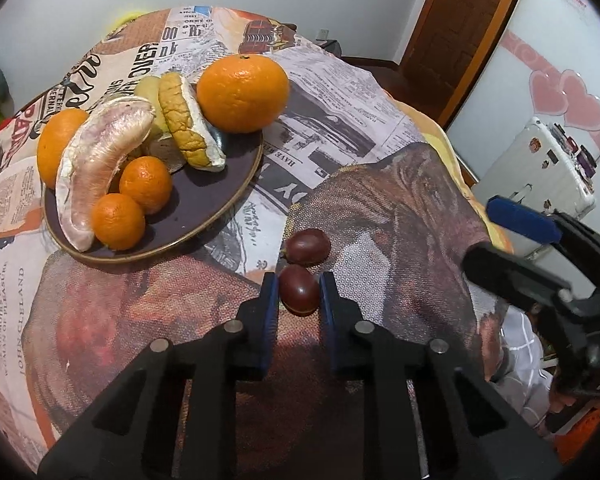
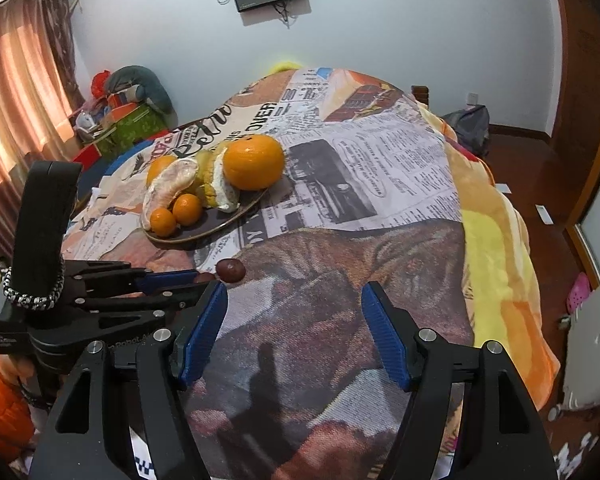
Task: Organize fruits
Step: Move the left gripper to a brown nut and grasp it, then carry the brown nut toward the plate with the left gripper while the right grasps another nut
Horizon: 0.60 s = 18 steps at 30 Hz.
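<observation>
Two small dark-red fruits lie on the printed cloth (image 1: 360, 128) near the table's front, one just behind the other and nearly touching. The nearer red fruit (image 1: 299, 290) sits between the blue pads of the left gripper (image 1: 299, 294), whose jaws have closed in on it so that both pads press its sides; it looks gripped while resting on the cloth, though whether it has lifted at all I cannot tell. The farther red fruit (image 1: 309, 247) lies free just beyond the fingertips. Behind and to the left stands a dark round plate (image 1: 204, 204) with a pale rim, heaped with fruit: a large orange (image 1: 243, 94) at its back edge, a second orange (image 1: 54, 144) half hidden at the left, two small mandarins (image 1: 118, 222) side by side at the front, a peeled pomelo segment (image 1: 100, 168) curving across them, and a piece of yellow pomelo rind (image 1: 188, 120) leaning upright in the middle. The right gripper (image 2: 294, 332) hovers over the cloth to the right of the left one, its jaws standing well apart with nothing between them, only the printed fabric showing in the gap. From the right wrist view the left gripper reaches in from the left side, and one red fruit shows just past its tip; the gripped one is mostly hidden by the fingers there
</observation>
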Available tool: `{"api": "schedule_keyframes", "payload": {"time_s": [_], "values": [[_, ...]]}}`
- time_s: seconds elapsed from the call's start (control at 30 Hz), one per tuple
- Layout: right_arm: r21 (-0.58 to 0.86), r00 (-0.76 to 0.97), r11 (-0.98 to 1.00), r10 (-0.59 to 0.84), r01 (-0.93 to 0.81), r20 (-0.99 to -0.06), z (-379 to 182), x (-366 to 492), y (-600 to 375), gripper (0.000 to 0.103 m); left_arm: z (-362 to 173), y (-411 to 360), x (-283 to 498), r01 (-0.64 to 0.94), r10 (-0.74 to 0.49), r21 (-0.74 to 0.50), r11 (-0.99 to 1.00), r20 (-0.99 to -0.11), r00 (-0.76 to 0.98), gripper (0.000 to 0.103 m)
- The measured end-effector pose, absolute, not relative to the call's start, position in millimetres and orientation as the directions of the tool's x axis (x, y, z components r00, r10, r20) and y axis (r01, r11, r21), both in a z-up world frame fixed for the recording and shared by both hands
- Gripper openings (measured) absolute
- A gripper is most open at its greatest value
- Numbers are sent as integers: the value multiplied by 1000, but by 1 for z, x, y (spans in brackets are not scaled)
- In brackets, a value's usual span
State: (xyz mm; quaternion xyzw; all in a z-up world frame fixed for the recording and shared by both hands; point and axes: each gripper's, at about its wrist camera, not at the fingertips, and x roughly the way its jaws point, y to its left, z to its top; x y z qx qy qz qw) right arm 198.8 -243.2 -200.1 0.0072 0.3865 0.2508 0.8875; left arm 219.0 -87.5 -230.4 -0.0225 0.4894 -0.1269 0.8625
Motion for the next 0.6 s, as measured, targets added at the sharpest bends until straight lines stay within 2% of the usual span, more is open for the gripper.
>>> {"api": "schedule_keyframes", "payload": {"time_s": [0.23, 0.4, 0.53, 0.6], "values": [[202, 532, 845, 478, -495, -699, -210, 212, -214, 66, -216, -60, 212, 158, -212, -150, 976, -820, 532, 20], [192, 492, 828, 481, -527, -726, -221, 221, -193, 57, -206, -29, 207, 105, -175, -140, 985, -808, 562, 20], [186, 463, 822, 473, -538, -750, -232, 228, -183, 42, -203, -9, 205, 66, -157, -145, 987, -801, 577, 20], [181, 462, 822, 469, -540, -753, -234, 230, -180, 41, -202, -3, 205, 52, -150, -148, 988, -799, 583, 20]]}}
